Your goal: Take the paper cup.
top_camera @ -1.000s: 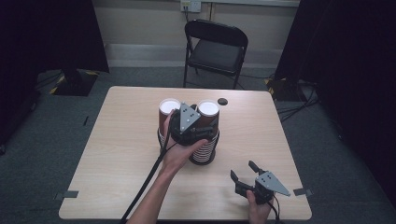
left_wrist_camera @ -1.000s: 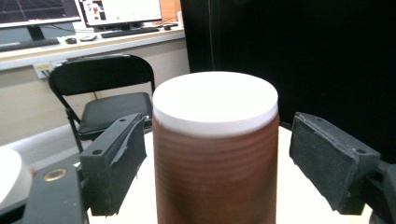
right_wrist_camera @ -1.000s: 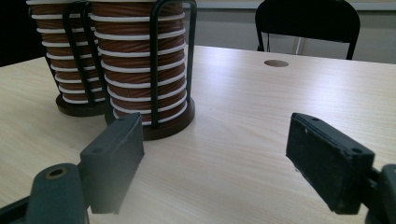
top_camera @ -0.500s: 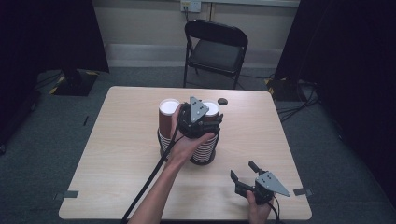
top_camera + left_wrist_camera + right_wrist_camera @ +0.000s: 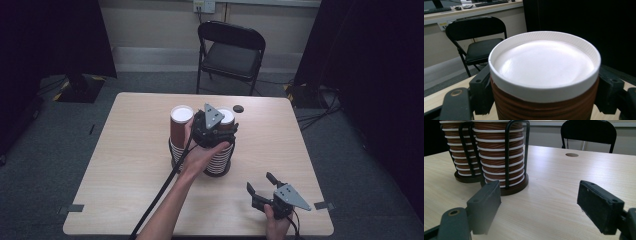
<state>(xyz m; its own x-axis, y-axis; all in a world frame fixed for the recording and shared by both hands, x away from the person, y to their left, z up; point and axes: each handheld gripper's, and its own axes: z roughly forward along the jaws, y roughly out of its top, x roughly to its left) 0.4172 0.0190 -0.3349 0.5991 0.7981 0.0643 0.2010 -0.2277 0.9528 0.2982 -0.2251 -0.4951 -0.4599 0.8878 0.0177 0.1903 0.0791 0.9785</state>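
Note:
Two stacks of brown ribbed paper cups with white rims stand in black wire holders at the table's middle: a left stack (image 5: 180, 131) and a right stack (image 5: 220, 160). My left gripper (image 5: 216, 128) sits at the top of the right stack. In the left gripper view its jaws press both sides of the top cup (image 5: 544, 62), shut on it. My right gripper (image 5: 260, 183) rests near the front right of the table, open, nothing between its fingers. The right gripper view faces both holders (image 5: 501, 157) from low down, past the open right gripper (image 5: 539, 192).
A black folding chair (image 5: 231, 52) stands beyond the far edge of the table (image 5: 125, 165). A small dark round spot (image 5: 238, 108) lies on the tabletop behind the stacks. The left gripper's cable (image 5: 160, 192) trails to the front edge.
My left gripper has moved right from between the two stacks onto the right stack's top cup. The right gripper has not moved.

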